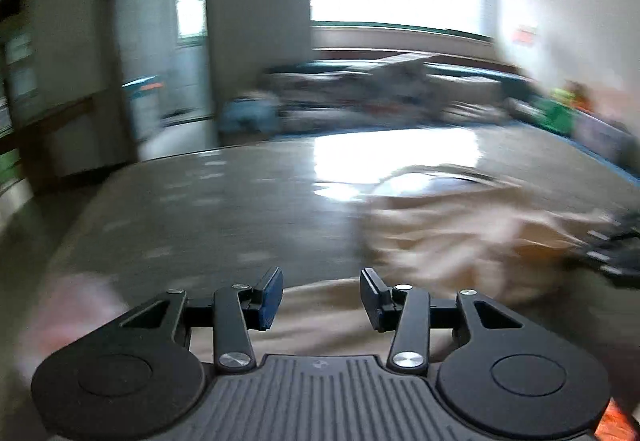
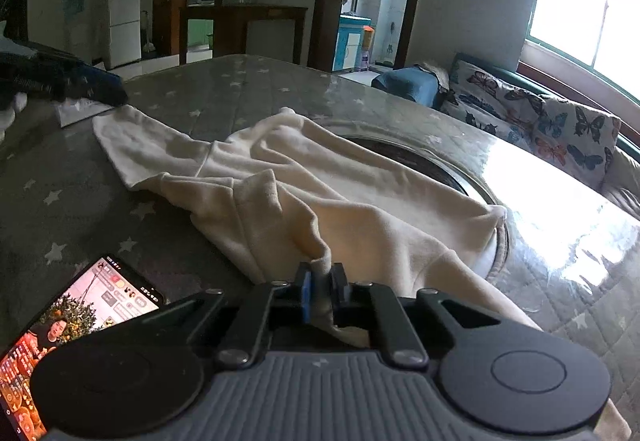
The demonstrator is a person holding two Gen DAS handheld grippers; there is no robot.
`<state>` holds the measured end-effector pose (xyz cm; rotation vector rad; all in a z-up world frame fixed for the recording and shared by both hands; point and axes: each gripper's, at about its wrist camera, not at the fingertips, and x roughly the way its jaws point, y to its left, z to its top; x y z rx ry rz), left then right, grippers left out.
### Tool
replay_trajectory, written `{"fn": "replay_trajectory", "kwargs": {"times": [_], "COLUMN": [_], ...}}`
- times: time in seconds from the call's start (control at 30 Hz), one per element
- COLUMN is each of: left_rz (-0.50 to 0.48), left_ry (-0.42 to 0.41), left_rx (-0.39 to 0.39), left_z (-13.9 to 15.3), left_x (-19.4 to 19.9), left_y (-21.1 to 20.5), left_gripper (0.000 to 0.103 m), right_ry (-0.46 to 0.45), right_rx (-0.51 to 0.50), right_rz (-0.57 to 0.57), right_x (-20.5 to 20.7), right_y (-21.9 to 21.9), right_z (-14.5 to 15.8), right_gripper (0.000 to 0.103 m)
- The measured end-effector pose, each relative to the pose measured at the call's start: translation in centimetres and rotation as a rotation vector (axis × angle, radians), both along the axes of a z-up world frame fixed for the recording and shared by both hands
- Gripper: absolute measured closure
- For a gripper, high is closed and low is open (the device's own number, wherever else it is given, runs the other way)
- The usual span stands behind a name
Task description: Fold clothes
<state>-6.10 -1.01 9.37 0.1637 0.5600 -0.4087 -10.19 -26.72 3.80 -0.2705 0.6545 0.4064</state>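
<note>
On table: we log one cream garment (image 2: 320,197), spread and creased over the star-print cover (image 2: 48,197).
Garment, axis: we read its long axis as running from the right gripper's near edge away to upper left in the right wrist view, ending in a narrow part (image 2: 132,145) that points at the far-left corner.
Garment, near end: bunched into a ridge at our right gripper (image 2: 320,295).
Right gripper: jaws pressed together, pinching a fold of the garment.
Left gripper (image 1: 322,299): jaws spread, nothing between them; cream cloth (image 1: 320,317) lies below the pads, and we cannot tell whether they touch it.
Left view: heavily blurred; the garment heap (image 1: 460,237) shows to the right of the pads.
Round rim (image 2: 420,161): a dark curved opening in the table, partly under the garment; contents not visible to us.
Phone (image 2: 80,321): flat at near left, screen lit, just beside the garment's edge.
Paper (image 2: 78,109): far left, just beside the narrow part.
Sofa (image 2: 540,121): beyond the table, butterfly cushions.
</note>
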Motion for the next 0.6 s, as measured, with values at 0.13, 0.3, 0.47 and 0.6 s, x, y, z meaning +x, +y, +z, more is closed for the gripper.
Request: {"fn": "replay_trajectory", "kwargs": {"times": [0.13,0.3,0.47,0.6], "left_rz": [-0.208,-0.294,-0.293,-0.319], "left_ry": [0.018,0.051,0.097,0.125], "left_rx": [0.02,0.074,0.098,0.073], "left_z": [-1.2,-3.0,-4.8,-5.3], "left_x": [-0.3,0.7,2.3,2.4], "left_y": [-5.8,-9.9,-11.1,-10.8], "left_gripper": [0.057,0.057,0.057,0.089], "right_ry": [-0.012,-0.017,-0.021,-0.006], "right_rx": [0.001,0.008,0.015,0.033], "right_rz": [-0.016,-0.018,-0.009,-0.012], "right_x": [0.0,0.2,0.5,0.5], "right_y": [-0.2,-0.4,-0.3,-0.5], "right_z": [0.2,0.2,0.0,-0.1], "right_gripper": [0.087,0.087,0.088,0.096]}}
